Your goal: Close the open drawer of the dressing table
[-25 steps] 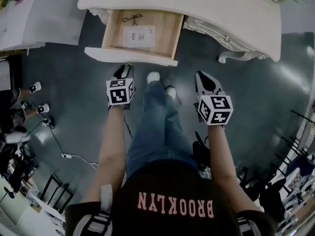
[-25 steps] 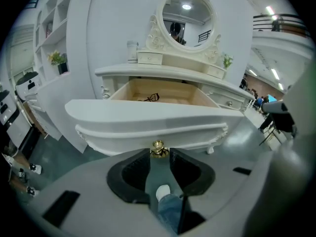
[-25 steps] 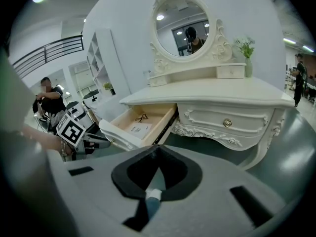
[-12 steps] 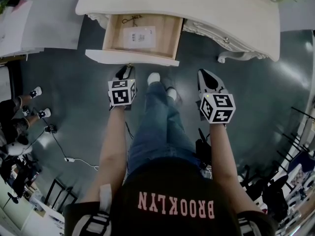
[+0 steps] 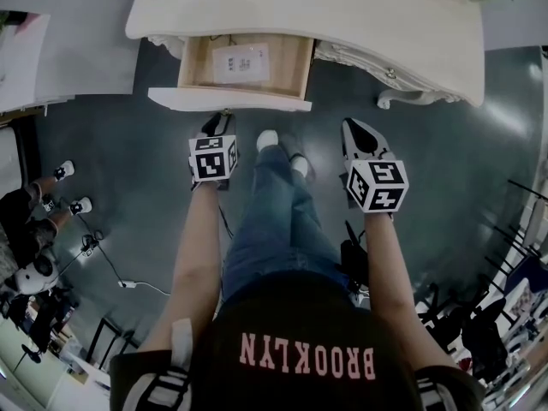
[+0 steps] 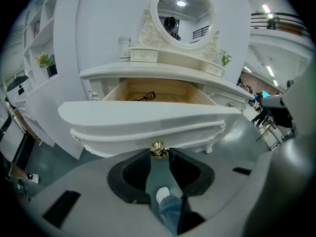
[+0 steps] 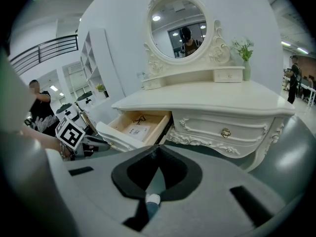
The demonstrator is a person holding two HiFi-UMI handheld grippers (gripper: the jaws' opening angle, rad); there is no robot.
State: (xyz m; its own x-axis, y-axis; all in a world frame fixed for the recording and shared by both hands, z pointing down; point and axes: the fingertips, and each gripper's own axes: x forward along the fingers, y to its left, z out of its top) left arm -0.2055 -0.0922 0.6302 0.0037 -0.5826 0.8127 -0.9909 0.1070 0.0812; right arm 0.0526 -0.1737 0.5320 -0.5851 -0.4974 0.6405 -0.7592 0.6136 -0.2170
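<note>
The white dressing table [image 5: 360, 11] spans the top of the head view. Its left drawer [image 5: 229, 100] stands partly open, with a paper sheet [image 5: 240, 62] on its wooden floor. My left gripper [image 5: 221, 120] is at the middle of the drawer front. In the left gripper view its jaws [image 6: 158, 152] close on the brass drawer knob [image 6: 158, 147] from both sides. My right gripper [image 5: 354, 128] hangs over the floor to the right, short of the table. Its jaws [image 7: 156, 151] are shut on nothing and point at the drawer [image 7: 139, 125].
The person's legs and white shoes [image 5: 267, 135] stand between the two grippers. The table carries a round mirror [image 6: 183, 9] and a small plant [image 7: 243, 51]. A closed right drawer has its own knob [image 7: 225, 132]. People [image 5: 26, 204] and a floor cable [image 5: 128, 282] are at the left.
The drawer has slid further in under the tabletop, so less of its inside shows. My left gripper stayed on the knob and moved toward the table; the right one also edged forward.
</note>
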